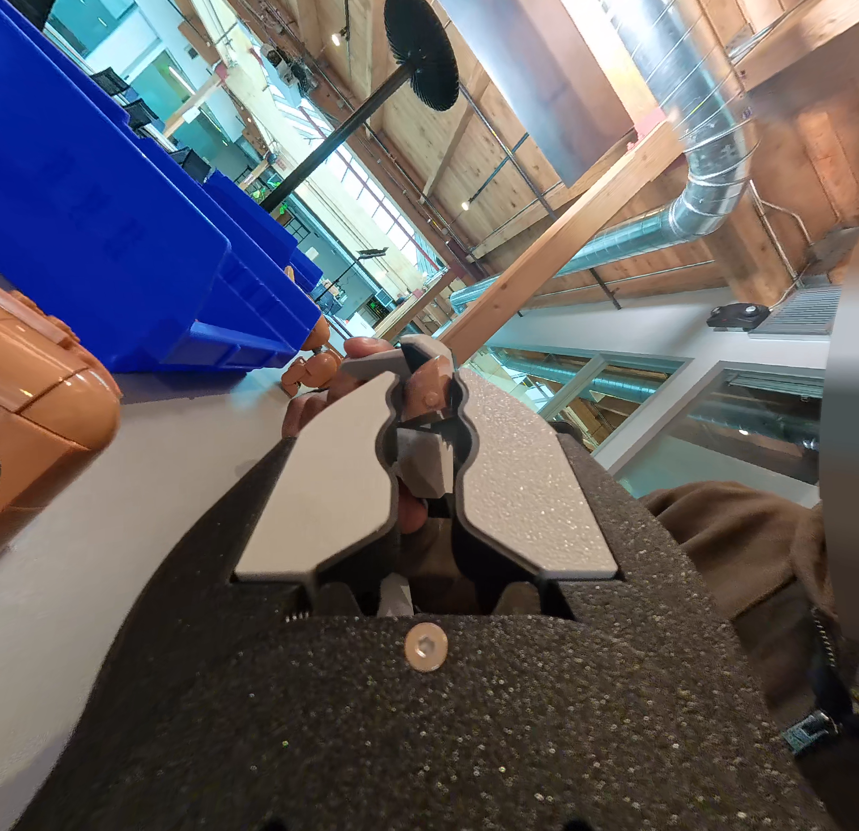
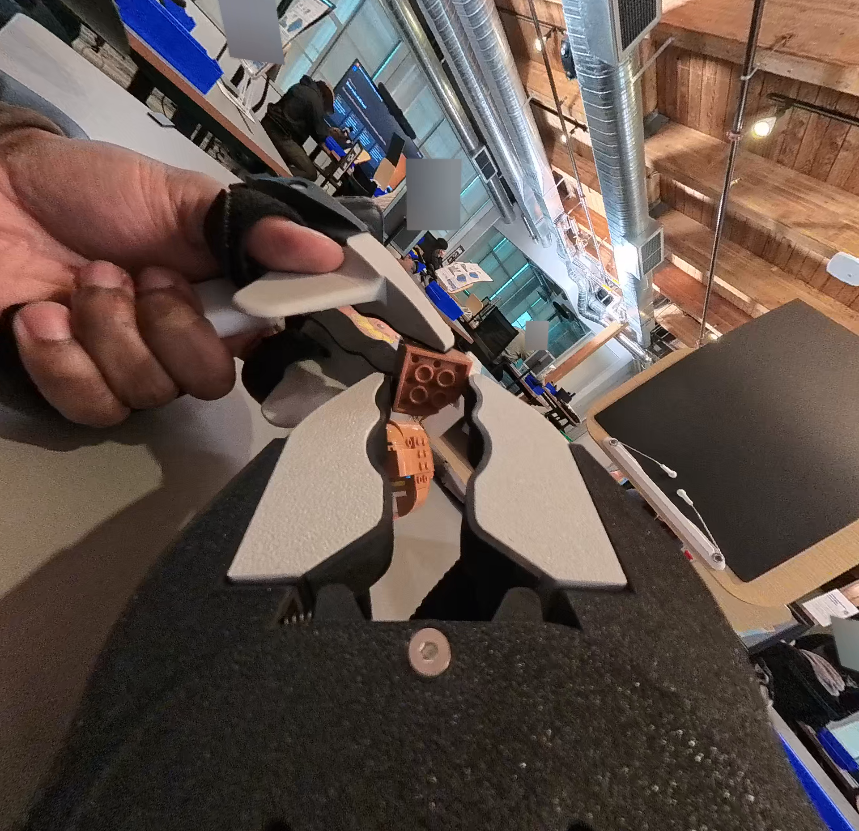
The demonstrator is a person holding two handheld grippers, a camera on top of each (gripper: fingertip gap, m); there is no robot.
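Finds right tongs (image 2: 425, 385) clenched on a small brown square studded plastic brick (image 2: 430, 383), pinched at the very tips. Finds left tongs (image 1: 425, 383) clamped on the same brick from the opposite side. Judges it light, rigid and smooth; recommends gripping across the flat side walls. Notes an orange-brown rounded brick assembly (image 2: 409, 469) beyond the right tips. Records blue plastic bins (image 1: 116, 232) and a glossy tan plastic shell (image 1: 46, 404) left of the left tongs, crowding that side.

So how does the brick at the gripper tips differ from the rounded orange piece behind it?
The brick is dark brown; the rounded piece is lighter orange. The brick is a single square with four studs showing; the rounded piece is curved, built of several parts. The brick sits at the fingertips of the right gripper; the rounded piece lies beyond them, ungripped. Both are toy building parts.
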